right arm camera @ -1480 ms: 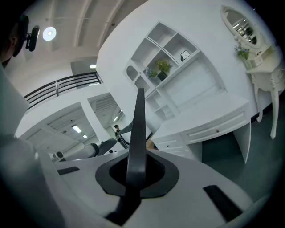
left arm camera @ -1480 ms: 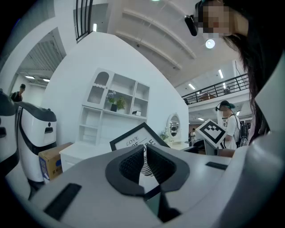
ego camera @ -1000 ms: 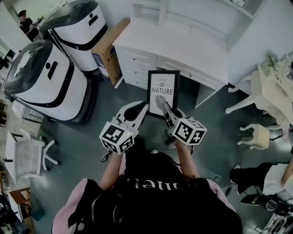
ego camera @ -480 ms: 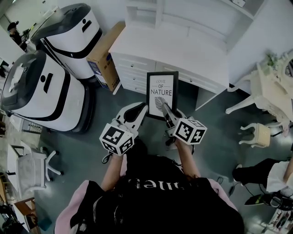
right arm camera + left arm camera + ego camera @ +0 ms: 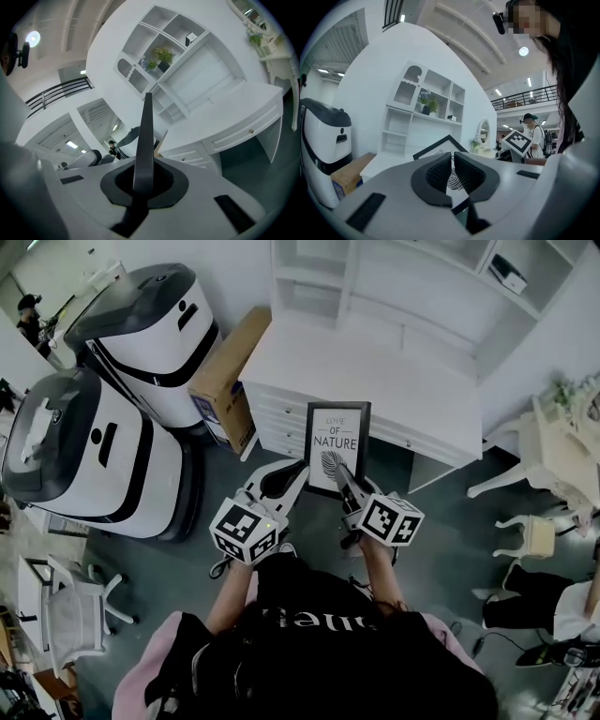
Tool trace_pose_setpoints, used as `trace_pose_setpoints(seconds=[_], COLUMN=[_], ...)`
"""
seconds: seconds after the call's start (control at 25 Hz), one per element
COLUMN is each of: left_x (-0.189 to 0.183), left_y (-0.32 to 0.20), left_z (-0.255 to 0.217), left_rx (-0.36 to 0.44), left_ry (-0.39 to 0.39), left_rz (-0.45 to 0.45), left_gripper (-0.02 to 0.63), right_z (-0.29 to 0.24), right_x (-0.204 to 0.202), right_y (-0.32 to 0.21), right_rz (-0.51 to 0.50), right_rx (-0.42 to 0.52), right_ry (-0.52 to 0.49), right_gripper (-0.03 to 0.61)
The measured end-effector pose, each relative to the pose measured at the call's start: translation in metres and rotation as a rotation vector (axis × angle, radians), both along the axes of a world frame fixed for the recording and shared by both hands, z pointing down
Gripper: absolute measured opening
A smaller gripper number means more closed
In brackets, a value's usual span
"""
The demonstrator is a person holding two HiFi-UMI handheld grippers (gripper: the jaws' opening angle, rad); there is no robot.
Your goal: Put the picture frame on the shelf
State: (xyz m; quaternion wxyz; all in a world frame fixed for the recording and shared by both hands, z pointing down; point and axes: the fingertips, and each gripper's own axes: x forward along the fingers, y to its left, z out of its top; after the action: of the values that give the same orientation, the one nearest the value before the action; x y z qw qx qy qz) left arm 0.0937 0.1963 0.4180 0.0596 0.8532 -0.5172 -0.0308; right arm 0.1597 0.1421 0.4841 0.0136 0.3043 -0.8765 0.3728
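Observation:
The black picture frame (image 5: 336,439), a white print reading "Love of Nature", is held upright in front of me above the grey floor. My right gripper (image 5: 340,470) is shut on its lower right edge. In the right gripper view the frame (image 5: 146,136) stands edge-on between the jaws of that gripper (image 5: 143,180). My left gripper (image 5: 302,469) is shut with nothing between its pads, just left of the frame's bottom corner. The frame (image 5: 438,149) shows behind the left gripper (image 5: 453,163). Ahead stands the white shelf unit (image 5: 412,282) on a white desk (image 5: 375,371).
Two large white and black machines (image 5: 155,315) (image 5: 84,456) stand at the left, with a cardboard box (image 5: 225,371) leaning by the desk drawers. A white dressing table (image 5: 562,437) and stool (image 5: 530,532) are at the right. A seated person's legs (image 5: 548,601) show at the lower right.
I have come closer to the desk, and more of the shelf unit shows at the top. Both grippers and the frame have kept their grip and their places relative to each other.

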Motion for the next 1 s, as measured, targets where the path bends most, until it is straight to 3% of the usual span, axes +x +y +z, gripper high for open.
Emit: trace_pose_setpoints(seconds=[0.32, 0.72, 1.0], left_x=[-0.057, -0.090, -0.122], left_y=[-0.022, -0.049, -0.096], left_z=[0.014, 0.037, 0.040], left_rx=[-0.021, -0.073, -0.071], left_ry=[0.014, 0.095, 0.118], left_rz=[0.019, -0.014, -0.065], left_gripper=[0.030, 0.029, 0.030], right_z=[0.011, 0.029, 0.038], right_x=[-0.056, -0.080, -0.106], right_y=[-0.028, -0.056, -0.113], right_rz=[0.009, -0.013, -0.041], right_rx=[-0.017, -0.060, -0.070], right_ry=[0.022, 0.084, 0.076], right_gripper=[0.052, 0.052, 0.052])
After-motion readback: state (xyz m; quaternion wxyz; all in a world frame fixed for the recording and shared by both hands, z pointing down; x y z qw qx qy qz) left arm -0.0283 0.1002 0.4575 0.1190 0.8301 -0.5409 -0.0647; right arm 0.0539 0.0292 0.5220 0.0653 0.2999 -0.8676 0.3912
